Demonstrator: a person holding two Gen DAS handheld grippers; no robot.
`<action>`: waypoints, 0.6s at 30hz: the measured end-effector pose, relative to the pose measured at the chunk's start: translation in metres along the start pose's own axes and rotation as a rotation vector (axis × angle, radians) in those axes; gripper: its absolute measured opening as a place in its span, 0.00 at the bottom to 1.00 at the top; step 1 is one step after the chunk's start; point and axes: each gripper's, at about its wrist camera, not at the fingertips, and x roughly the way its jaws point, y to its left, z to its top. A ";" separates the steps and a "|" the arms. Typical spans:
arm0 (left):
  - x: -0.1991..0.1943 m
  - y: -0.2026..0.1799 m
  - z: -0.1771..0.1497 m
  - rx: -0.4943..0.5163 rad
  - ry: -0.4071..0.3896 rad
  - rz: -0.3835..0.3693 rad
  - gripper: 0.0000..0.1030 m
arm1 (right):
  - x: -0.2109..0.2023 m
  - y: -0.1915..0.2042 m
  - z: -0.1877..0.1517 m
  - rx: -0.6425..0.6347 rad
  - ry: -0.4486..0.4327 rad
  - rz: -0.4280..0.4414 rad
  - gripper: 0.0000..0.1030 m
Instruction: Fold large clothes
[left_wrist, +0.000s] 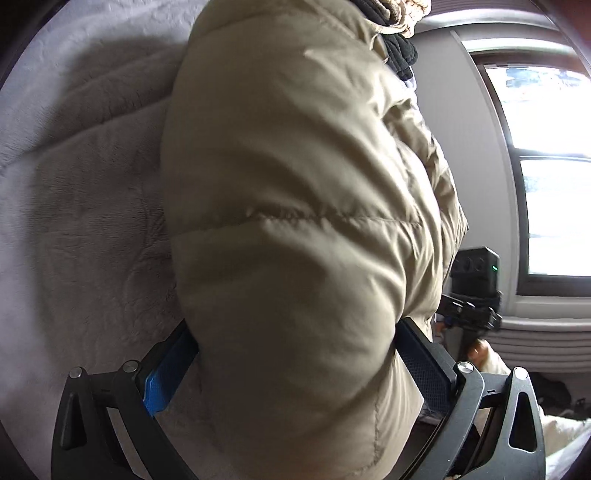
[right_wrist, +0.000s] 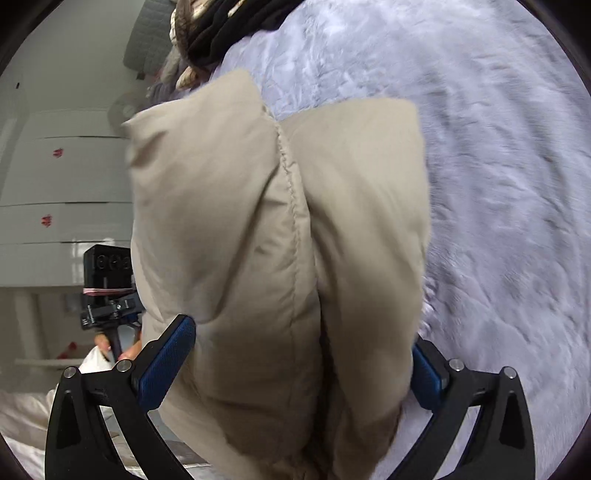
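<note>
left hand-held gripper (left_wrist: 295, 354) clamps puffer jacket (left_wrist: 295, 184) | right hand-held gripper (right_wrist: 303, 354) clamps it too

**No readable text in either view**

Neither wrist camera shows any lettering, brand name, number or label that can be read. In the right wrist view, two small red marks (right_wrist: 58, 152) sit on the white cabinet fronts (right_wrist: 74, 173) at the left, but they are too small and blurred to tell whether they are characters or decorations. The beige puffer jacket (left_wrist: 295, 221) shows no visible tag or logo.
</note>
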 end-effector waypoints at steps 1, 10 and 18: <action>0.003 0.005 0.001 -0.004 0.009 -0.019 1.00 | 0.006 -0.004 0.005 0.006 0.014 0.030 1.00; 0.037 0.012 0.010 -0.068 0.036 -0.093 1.00 | 0.036 -0.018 0.024 0.104 0.023 0.118 1.00; 0.022 -0.011 0.002 -0.015 -0.014 -0.055 0.89 | 0.021 -0.008 0.012 0.134 -0.023 0.080 0.85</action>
